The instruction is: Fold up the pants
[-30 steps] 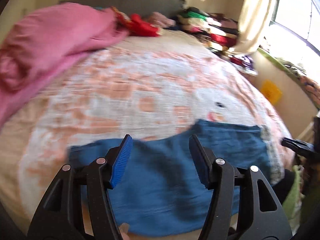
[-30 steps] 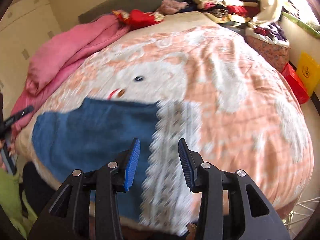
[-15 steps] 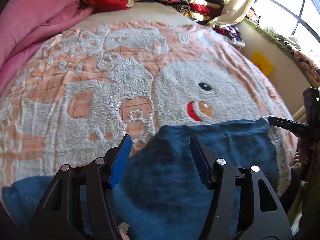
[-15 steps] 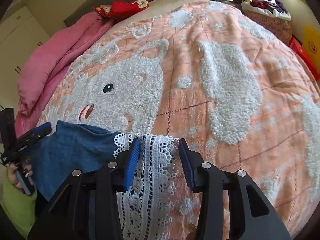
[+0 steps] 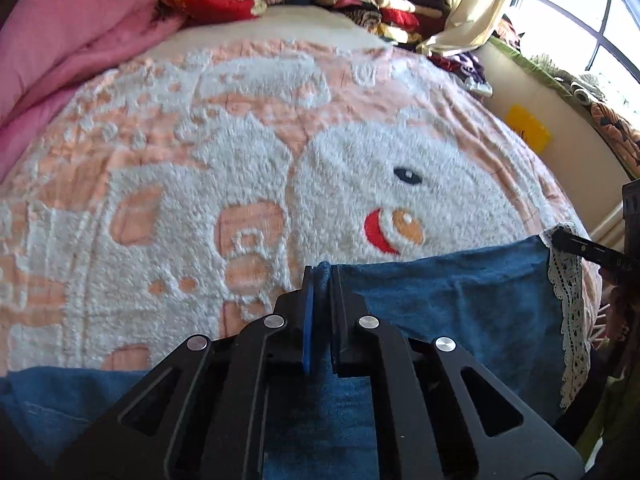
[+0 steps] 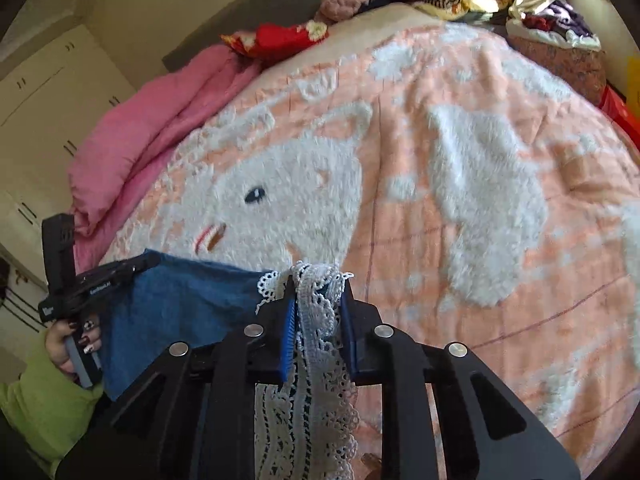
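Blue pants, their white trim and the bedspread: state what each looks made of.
Blue pants: soft matte woven cloth, possibly light denim or cotton, creasing loosely.
White trim: openwork lace, holes and scalloped edges visible.
Bedspread: fluffy tufted pile, likely chenille or fleece, raised white nap on peach ground.

Both tongs closed on the pants

The left tongs (image 5: 320, 276), open a second ago, clamped the blue pants' (image 5: 460, 304) far edge; the right tongs (image 6: 316, 292) closed from a wider gap onto the white lace trim (image 6: 320, 312), bunching it between the pads.
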Motion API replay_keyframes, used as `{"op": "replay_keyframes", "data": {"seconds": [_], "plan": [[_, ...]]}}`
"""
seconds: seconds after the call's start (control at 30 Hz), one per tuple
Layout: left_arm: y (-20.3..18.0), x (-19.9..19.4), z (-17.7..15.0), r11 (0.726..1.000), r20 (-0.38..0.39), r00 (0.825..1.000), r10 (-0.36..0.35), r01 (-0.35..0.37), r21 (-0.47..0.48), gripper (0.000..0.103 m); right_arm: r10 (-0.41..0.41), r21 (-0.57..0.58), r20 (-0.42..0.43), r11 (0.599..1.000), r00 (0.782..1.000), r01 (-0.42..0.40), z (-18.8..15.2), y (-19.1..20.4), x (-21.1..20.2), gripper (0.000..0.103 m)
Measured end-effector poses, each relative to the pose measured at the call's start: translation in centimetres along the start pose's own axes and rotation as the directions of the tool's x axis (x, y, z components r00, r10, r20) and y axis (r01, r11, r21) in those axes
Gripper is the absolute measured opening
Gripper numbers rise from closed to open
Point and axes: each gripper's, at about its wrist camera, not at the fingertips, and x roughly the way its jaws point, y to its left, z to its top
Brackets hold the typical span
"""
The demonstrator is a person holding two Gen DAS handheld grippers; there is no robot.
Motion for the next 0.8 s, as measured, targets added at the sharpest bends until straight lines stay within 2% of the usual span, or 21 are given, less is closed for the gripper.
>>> {"op": "replay_keyframes", "data": {"seconds": [0.07,0.17,0.3,0.43,0.63,0.67,0.7,0.77,0.8], "plan": [[-0.3,-0.3,0.7,1.000,0.023,1.000,0.017,-0.017,0.011,0.001,-0.011,-0.018,0.011,1.000,1.000,0.011,0.9,0.0,-0.1,0.018],[-0.4,0.7,1.1,0.999,0.021,0.999,0.036,-0.036,0.004,0.001,-0.080,-0.070,-0.012,0.994,0.997,0.079,1.7,0.1,1.2,0.018],[0.0,3.0,0.7,0.998,-0.007,0.998,0.065,-0.066,-0.014,0.001,-0.154,-0.111,-0.074,0.983,0.985,0.146,0.8,-0.6,4.2,0.018],[0.1,3.7,0.0,0.996,0.003,0.996,0.088,-0.088,0.007,0.002,-0.172,-0.117,-0.069,0.980,0.983,0.163,0.4,-0.9,4.8,0.021],[0.1,3.6,-0.1,0.995,0.015,0.995,0.100,-0.100,0.018,0.007,-0.216,-0.097,-0.030,0.972,0.976,0.212,-0.2,-1.1,3.8,0.038],[0.1,3.3,-0.1,0.995,0.018,0.995,0.099,-0.099,0.018,0.009,-0.223,-0.094,-0.020,0.971,0.975,0.220,-0.2,-0.9,3.4,0.042],[0.0,3.0,-0.2,0.994,0.022,0.994,0.104,-0.104,0.020,0.015,-0.231,-0.089,-0.006,0.969,0.973,0.230,-0.1,-0.7,2.7,0.046],[-0.1,2.2,-0.3,0.993,0.029,0.993,0.113,-0.114,0.027,0.026,-0.239,-0.082,0.022,0.967,0.971,0.240,-0.3,-0.2,1.2,0.049],[-0.1,1.7,-0.3,0.993,0.036,0.993,0.113,-0.114,0.027,0.028,-0.243,-0.083,0.035,0.966,0.970,0.245,-0.4,0.1,0.6,0.051]]}}
